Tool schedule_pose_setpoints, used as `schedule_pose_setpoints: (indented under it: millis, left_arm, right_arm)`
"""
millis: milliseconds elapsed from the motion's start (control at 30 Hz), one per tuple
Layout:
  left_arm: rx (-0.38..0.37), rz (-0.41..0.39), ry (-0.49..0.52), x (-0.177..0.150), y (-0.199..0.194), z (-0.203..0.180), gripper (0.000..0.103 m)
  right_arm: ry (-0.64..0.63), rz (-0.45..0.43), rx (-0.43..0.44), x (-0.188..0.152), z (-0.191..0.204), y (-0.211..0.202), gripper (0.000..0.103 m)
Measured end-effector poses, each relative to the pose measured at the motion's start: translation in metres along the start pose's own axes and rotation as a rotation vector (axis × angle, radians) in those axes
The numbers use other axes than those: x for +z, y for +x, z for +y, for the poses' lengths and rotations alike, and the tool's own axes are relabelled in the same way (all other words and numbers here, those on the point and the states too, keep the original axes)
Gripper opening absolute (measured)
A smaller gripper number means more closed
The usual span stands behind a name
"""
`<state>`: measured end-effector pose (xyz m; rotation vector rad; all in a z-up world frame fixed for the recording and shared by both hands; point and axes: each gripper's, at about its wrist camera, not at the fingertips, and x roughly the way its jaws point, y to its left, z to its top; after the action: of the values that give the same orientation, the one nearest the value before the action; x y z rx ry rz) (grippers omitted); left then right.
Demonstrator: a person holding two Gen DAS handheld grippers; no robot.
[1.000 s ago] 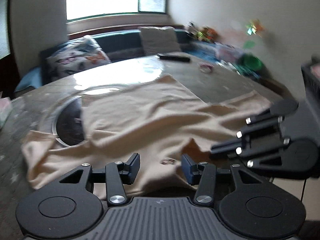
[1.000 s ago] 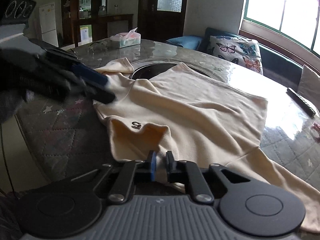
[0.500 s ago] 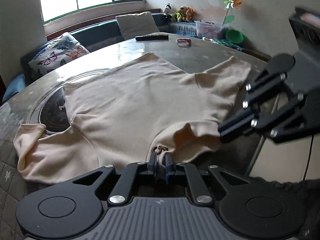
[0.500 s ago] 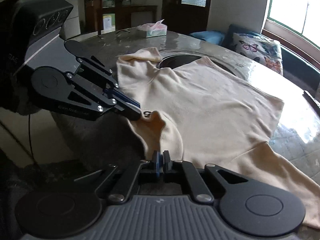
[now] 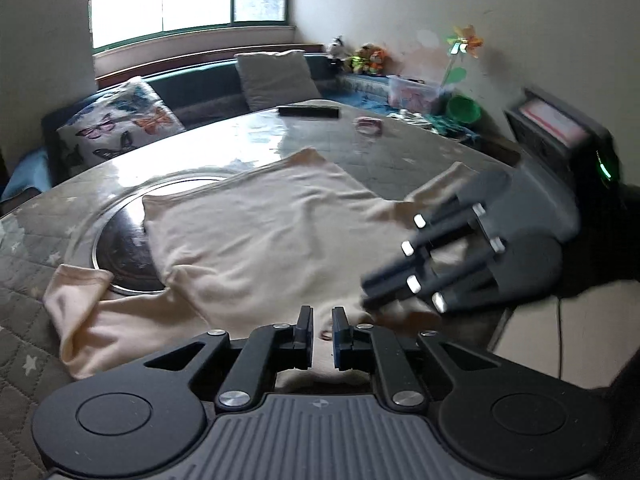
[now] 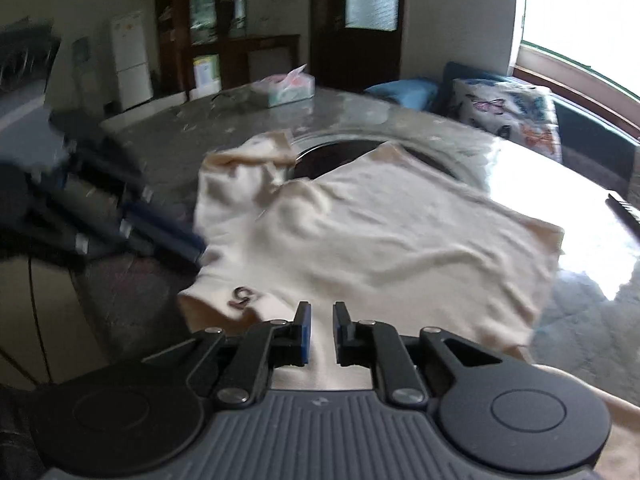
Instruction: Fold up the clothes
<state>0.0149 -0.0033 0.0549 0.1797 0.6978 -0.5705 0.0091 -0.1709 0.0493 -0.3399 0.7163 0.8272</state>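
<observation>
Cream shirt (image 5: 260, 240) spread flat over the near half of a glossy round table (image 5: 360, 152), far left corner overlapping a dark round inset (image 5: 120, 256), left sleeve bunched at the near left. Left gripper (image 5: 322, 332) at the near hem, jaws just closing down to a narrow gap, cloth showing in the gap; hard to tell whether the pads press on it. Right gripper (image 6: 320, 330) just to the right along the same hem, jaws just opening to a similar narrow gap, cloth between but no visible pinch. Seen from the left wrist, right gripper blurred and covering part of the right sleeve; from the right wrist, left gripper blurred at the shirt's left edge, near a small dark mark (image 6: 244, 296) on the cloth. Farther off on the table, well apart from the shirt: remote (image 5: 308, 111), small pink thing (image 5: 370, 126), tissue box (image 6: 290, 88). Beyond the far rim, a butterfly cushion (image 5: 116, 128) on a bench below a window.
</observation>
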Motion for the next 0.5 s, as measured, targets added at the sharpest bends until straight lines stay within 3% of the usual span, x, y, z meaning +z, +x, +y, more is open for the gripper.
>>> schedule_pose_setpoints:
  millis: [167, 267, 367, 500]
  left_arm:
    - [0.131, 0.007, -0.118, 0.003, 0.022, 0.037, 0.013]
    - [0.256, 0.013, -0.179, 0.007, 0.034, 0.066, 0.012]
    - [0.355, 0.002, -0.217, 0.013, 0.045, 0.093, 0.012]
    - [0.367, 0.032, -0.254, 0.017, 0.063, 0.125, 0.013]
  right_arm:
    - [-0.078, 0.023, 0.046, -0.006, 0.02, 0.006, 0.011]
    - [-0.04, 0.005, 0.035, -0.003, 0.012, 0.001, 0.019]
    - [-0.015, 0.006, 0.025, -0.003, 0.005, 0.001, 0.019]
    - [0.001, 0.031, 0.031, -0.005, 0.001, 0.007, 0.019]
